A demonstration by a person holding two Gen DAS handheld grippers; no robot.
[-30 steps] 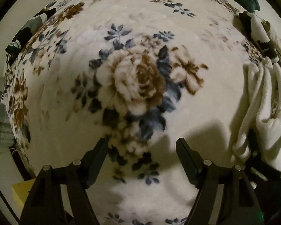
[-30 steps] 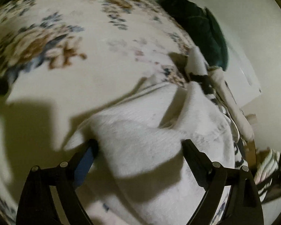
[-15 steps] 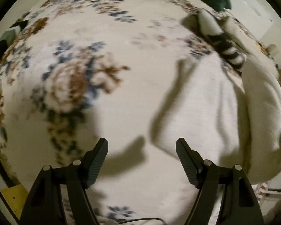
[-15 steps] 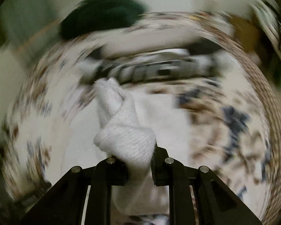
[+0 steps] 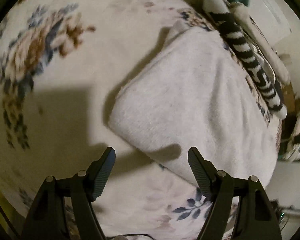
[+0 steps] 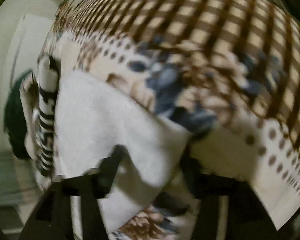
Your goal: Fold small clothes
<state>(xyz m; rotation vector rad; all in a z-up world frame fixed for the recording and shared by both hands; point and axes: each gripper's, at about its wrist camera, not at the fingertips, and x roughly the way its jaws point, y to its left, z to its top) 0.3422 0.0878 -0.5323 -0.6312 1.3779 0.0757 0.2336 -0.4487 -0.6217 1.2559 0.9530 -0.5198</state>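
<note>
The white cloth (image 5: 192, 104) lies folded on the flowered blanket (image 5: 70, 100), centre-right of the left view. The left gripper (image 5: 151, 167) hangs spread wide at its near edge. The right gripper (image 6: 150, 172) is blurred; seemingly apart, empty. Next, probably squaring the fold.

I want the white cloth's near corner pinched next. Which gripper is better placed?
Left. The left gripper is open, empty and sharply in view, its tips framing the white cloth's near edge. The right gripper is motion-blurred, so its placement is unclear.
</note>
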